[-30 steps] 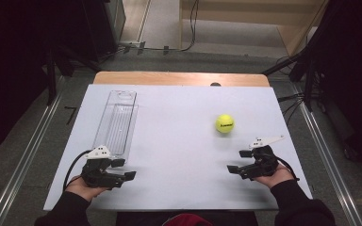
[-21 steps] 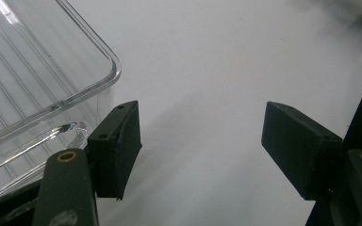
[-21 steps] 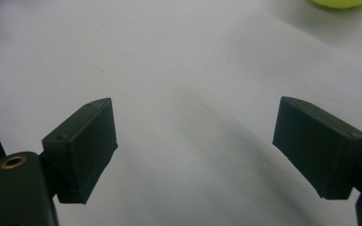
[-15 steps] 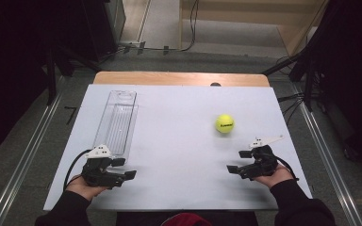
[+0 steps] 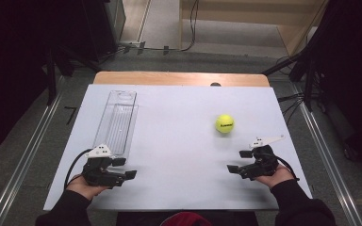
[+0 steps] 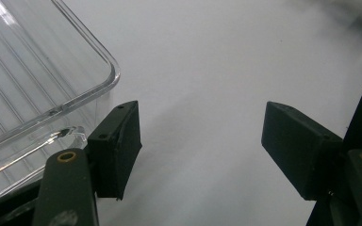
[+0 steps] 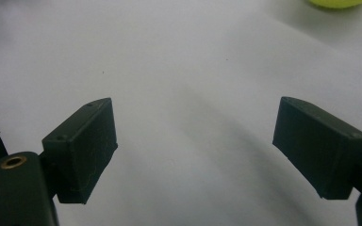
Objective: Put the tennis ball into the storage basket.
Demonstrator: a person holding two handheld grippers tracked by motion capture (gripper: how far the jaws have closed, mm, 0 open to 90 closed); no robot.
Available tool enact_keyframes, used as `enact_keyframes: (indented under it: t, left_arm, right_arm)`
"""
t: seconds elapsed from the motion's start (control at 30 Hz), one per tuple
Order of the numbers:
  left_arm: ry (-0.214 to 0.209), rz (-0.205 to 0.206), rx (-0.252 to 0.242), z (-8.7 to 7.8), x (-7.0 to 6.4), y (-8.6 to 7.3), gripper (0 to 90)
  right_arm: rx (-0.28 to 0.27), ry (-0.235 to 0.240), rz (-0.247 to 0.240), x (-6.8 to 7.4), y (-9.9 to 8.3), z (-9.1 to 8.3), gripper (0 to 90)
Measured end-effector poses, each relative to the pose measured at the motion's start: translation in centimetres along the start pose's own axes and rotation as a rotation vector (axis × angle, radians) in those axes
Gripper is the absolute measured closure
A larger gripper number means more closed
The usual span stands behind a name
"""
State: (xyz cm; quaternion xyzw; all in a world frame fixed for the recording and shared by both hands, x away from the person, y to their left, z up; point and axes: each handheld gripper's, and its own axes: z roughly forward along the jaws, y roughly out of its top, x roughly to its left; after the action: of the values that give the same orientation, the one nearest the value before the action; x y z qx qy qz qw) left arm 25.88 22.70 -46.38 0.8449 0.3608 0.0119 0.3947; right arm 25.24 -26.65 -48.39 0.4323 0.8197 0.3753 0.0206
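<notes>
A yellow tennis ball (image 5: 225, 123) lies on the white table top (image 5: 179, 122), right of centre. A long clear plastic tray (image 5: 117, 121) lies lengthwise on the left side, with nothing in it. My left gripper (image 5: 125, 168) rests near the front edge, just below the tray's near end, jaws wide apart and empty. The tray's corner (image 6: 52, 89) sits beside its left jaw in the left gripper view. My right gripper (image 5: 238, 161) rests at the front right, open and empty, a short way nearer than the ball (image 7: 337, 3), whose lower edge peeks in at the top.
A wooden strip (image 5: 181, 78) runs along the table's far edge. Metal rails (image 5: 23, 160) flank the table on both sides, and cables (image 5: 292, 101) lie on the floor to the right. The person's dark sleeves (image 5: 297, 207) enter from the bottom.
</notes>
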Motion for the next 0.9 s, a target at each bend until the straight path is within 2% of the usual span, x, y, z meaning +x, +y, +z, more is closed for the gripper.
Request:
enact_keyframes:
  t: [0.2, 0.33, 0.43, 0.6, 0.77, 0.9]
  left_arm:
    - [0.0, -0.003, 0.001, 0.0, 0.0, 0.0, 29.6]
    - [0.003, -0.001, 0.006, 0.1, 0.0, 0.0, 29.6]
    - [0.003, 0.002, 0.01, 0.1, 0.0, 0.0, 29.6]
    - [0.003, 0.0, 0.008, 0.2, 0.1, 0.0, 29.6]
    - [0.001, 0.0, 0.009, 0.2, 0.0, 0.0, 29.6]
    - [-0.001, -0.001, 0.01, 0.2, 0.0, 0.0, 29.6]
  right_arm:
    - [-0.004, -0.02, 0.014, -0.2, 0.1, -0.1, 12.2]
    - [0.006, -0.036, 0.047, -0.5, 0.1, -0.1, 12.2]
    - [0.001, -0.065, 0.058, -0.7, 0.1, -0.2, 12.2]
    - [-0.034, -0.105, 0.087, -1.2, 0.4, -0.5, 12.1]
    - [-0.059, -0.114, 0.111, -1.5, 0.7, -0.7, 12.1]
    - [-0.069, -0.122, 0.111, -1.7, 0.9, -0.7, 12.1]
